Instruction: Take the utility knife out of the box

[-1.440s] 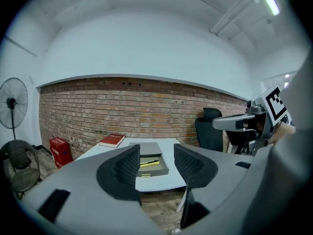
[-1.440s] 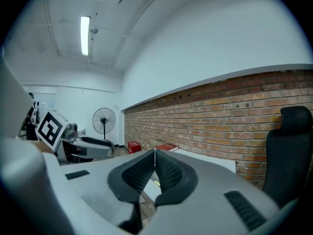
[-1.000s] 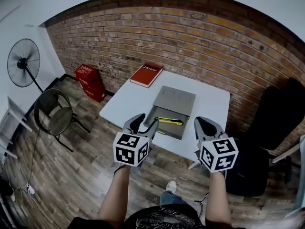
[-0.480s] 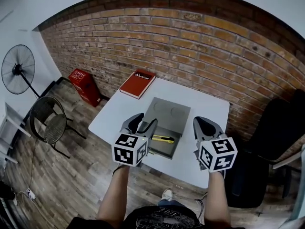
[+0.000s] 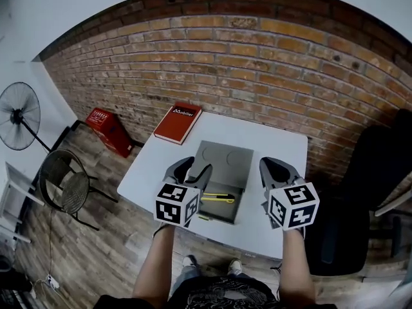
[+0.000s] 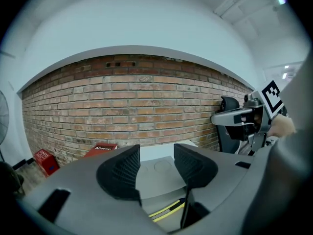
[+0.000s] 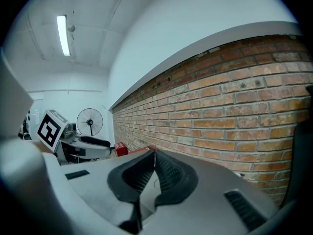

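Directly below, a white table (image 5: 277, 147) stands against a rough red brick wall (image 5: 257, 56) on a wood-plank floor (image 5: 96, 250). On it lies a flat grey box (image 5: 225, 212), lid open behind it — inside rests a slim yellow-and-black utility knife (image 5: 217, 199). The left gripper (image 5: 192, 169) hovers at the box's left edge, ribbed black pads (image 6: 122, 173) spread, empty. The right gripper (image 5: 278, 168) hangs just right of the box, pads pressed together, empty. A red book (image 5: 177, 122) sits at the far left corner — bare tabletop lies to the box's right.
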`<control>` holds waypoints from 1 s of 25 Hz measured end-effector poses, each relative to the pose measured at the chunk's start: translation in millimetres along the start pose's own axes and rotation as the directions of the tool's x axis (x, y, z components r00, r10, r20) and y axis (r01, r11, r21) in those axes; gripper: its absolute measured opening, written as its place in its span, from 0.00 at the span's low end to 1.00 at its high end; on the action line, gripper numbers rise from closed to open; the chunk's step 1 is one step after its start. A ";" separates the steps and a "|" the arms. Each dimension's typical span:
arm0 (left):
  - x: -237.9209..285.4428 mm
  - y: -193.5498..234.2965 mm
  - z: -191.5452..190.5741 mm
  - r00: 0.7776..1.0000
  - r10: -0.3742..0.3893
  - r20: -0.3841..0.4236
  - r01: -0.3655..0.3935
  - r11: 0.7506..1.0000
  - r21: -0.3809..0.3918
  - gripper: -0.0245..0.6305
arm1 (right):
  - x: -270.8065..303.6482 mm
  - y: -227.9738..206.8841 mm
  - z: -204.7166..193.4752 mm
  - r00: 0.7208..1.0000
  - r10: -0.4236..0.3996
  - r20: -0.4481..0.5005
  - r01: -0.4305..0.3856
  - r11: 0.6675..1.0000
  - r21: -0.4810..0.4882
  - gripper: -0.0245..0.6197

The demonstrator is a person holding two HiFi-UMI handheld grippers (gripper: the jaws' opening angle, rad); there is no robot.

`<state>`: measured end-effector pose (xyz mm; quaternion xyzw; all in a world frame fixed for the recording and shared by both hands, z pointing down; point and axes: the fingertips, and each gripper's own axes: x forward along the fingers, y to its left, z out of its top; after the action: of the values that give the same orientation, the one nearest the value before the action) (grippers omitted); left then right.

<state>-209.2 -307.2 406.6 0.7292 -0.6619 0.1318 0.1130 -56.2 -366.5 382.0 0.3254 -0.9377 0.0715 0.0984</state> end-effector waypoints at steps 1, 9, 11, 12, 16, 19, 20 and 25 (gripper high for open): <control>2.9 2.6 -0.4 1.000 -0.014 -0.001 0.014 1.000 0.005 0.37 | 2.1 0.6 0.3 1.000 -0.012 0.001 0.012 1.000 -0.001 0.07; 28.1 17.0 -0.9 0.985 -0.173 -0.019 0.174 0.983 0.064 0.37 | 12.3 8.0 -2.5 0.989 -0.148 0.012 0.148 0.988 0.048 0.07; 32.6 18.4 -1.0 0.977 -0.212 -0.024 0.214 0.974 0.076 0.37 | 12.7 11.2 -2.9 0.984 -0.180 0.009 0.179 0.983 0.049 0.07; 34.6 18.2 -0.9 0.972 -0.233 -0.027 0.234 0.969 0.081 0.37 | 12.2 11.9 -2.8 0.981 -0.195 0.007 0.195 0.980 0.051 0.07; 42.2 10.4 -6.8 0.947 -0.316 -0.061 0.321 0.940 0.112 0.37 | 8.4 13.0 -1.4 0.966 -0.259 0.002 0.259 0.964 0.062 0.07; 44.5 5.2 -18.4 0.929 -0.359 -0.092 0.369 0.920 0.136 0.37 | 8.3 19.1 -2.4 0.958 -0.285 0.000 0.285 0.957 0.062 0.07; 45.3 3.9 -21.8 0.923 -0.370 -0.101 0.382 0.914 0.139 0.37 | 8.1 21.0 -2.9 0.957 -0.291 -0.001 0.290 0.955 0.061 0.07; 51.3 -6.0 -39.7 0.889 -0.429 -0.163 0.453 0.875 0.168 0.37 | 2.7 23.9 -6.3 0.949 -0.314 -0.014 0.315 0.948 0.052 0.07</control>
<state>-200.3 -341.2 461.4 0.8593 -0.4532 0.2126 0.1053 -72.3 -348.3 387.1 0.4730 -0.8714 0.0808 0.1026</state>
